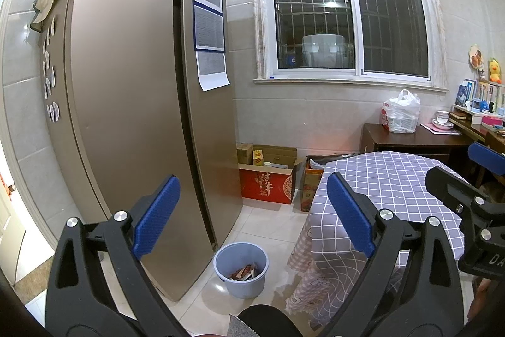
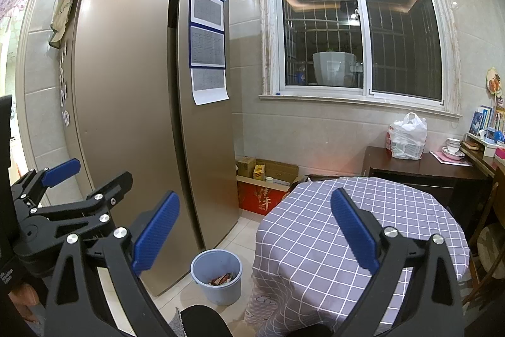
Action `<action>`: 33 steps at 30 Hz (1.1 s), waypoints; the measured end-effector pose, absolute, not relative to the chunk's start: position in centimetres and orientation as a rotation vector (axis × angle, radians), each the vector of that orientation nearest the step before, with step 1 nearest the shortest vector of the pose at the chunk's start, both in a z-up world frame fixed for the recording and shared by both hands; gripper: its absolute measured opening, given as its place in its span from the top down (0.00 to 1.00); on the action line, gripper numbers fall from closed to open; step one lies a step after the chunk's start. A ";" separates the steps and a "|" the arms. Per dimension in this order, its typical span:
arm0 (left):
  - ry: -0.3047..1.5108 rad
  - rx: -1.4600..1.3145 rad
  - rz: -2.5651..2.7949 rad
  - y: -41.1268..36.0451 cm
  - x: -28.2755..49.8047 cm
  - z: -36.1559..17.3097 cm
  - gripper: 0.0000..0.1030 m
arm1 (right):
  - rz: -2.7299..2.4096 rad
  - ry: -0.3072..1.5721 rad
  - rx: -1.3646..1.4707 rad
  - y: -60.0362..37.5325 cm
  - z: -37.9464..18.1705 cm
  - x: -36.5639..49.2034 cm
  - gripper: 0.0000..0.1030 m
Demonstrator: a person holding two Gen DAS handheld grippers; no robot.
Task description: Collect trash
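Note:
A light blue trash bin (image 1: 243, 289) (image 2: 217, 292) stands on the tiled floor between the fridge and the table. Several crumpled wrappers (image 1: 244, 272) (image 2: 222, 278) lie inside it. My left gripper (image 1: 252, 213) is open, its blue pads wide apart with nothing between them, held above and in front of the bin. My right gripper (image 2: 255, 229) is open too and holds nothing, hanging near the table's edge. Each gripper shows in the other's view: the right gripper (image 1: 464, 169) at the right edge, the left gripper (image 2: 91, 176) at the left. I see no loose trash on the purple checked tablecloth (image 1: 388, 179) (image 2: 300, 210).
A tall bronze fridge (image 1: 126, 84) (image 2: 126, 84) fills the left. A red cardboard box (image 1: 268, 182) (image 2: 262, 198) sits under the window. A white plastic bag (image 1: 401, 112) (image 2: 407, 138) rests on a dark wooden sideboard (image 1: 410, 141) (image 2: 426, 166). A person's dark-clad knee (image 1: 265, 321) shows at the bottom.

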State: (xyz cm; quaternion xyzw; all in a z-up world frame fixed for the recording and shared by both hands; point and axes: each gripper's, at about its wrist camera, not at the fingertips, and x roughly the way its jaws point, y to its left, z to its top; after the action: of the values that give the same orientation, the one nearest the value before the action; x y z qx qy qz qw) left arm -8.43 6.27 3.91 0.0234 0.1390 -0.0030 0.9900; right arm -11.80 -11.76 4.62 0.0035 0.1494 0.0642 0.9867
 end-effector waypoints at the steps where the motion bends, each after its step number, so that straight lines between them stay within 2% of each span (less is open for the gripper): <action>1: 0.279 0.047 -0.007 6.3 -8.4 3.9 0.10 | 0.128 0.301 0.007 -11.7 4.6 -11.8 0.08; 33: 0.297 0.037 -0.021 6.5 -8.0 3.1 0.10 | 0.117 0.308 0.018 -11.3 4.2 -11.6 0.08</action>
State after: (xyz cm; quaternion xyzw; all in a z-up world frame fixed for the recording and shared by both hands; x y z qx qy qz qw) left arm -7.99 6.53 3.08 0.0182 0.1481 -0.0106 0.9887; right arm -11.61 -11.29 4.25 0.0090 0.1535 0.0583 0.9864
